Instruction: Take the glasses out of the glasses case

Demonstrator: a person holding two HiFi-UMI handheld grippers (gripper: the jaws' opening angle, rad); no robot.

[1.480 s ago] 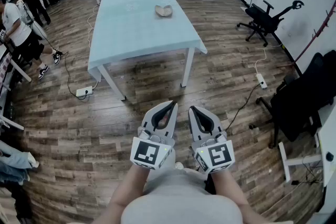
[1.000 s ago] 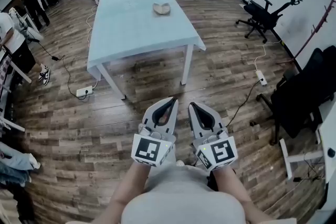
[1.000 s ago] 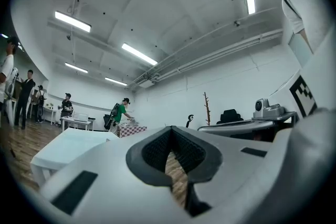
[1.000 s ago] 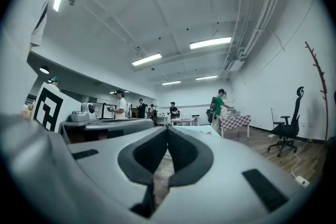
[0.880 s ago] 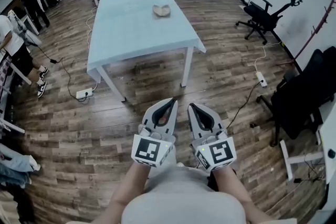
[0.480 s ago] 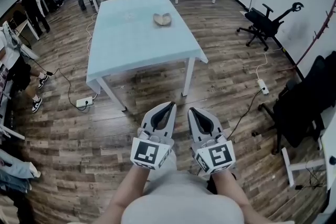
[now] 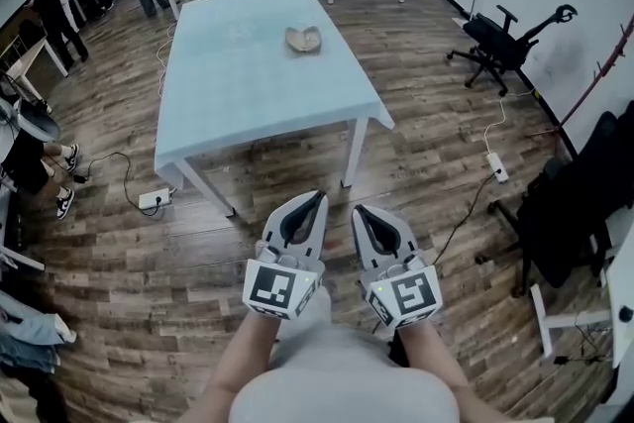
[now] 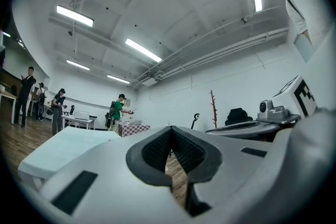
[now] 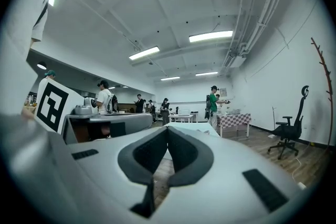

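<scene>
Jaws on both the left gripper and the right gripper are pressed tip to tip with nothing between them. The two grippers are held side by side over the wood floor, well short of the counter. The glasses case lies open on the counter's pale blue cloth, on the far half and right of the middle, apart from every edge; its contents are too small to make out. Bare floor runs from the grippers to the counter's near edge, with a power strip beside the left leg. An office chair stands well off to the right. Each gripper's cube bears a black-and-white square marker. A faint mark on the cloth is too small to read.
</scene>
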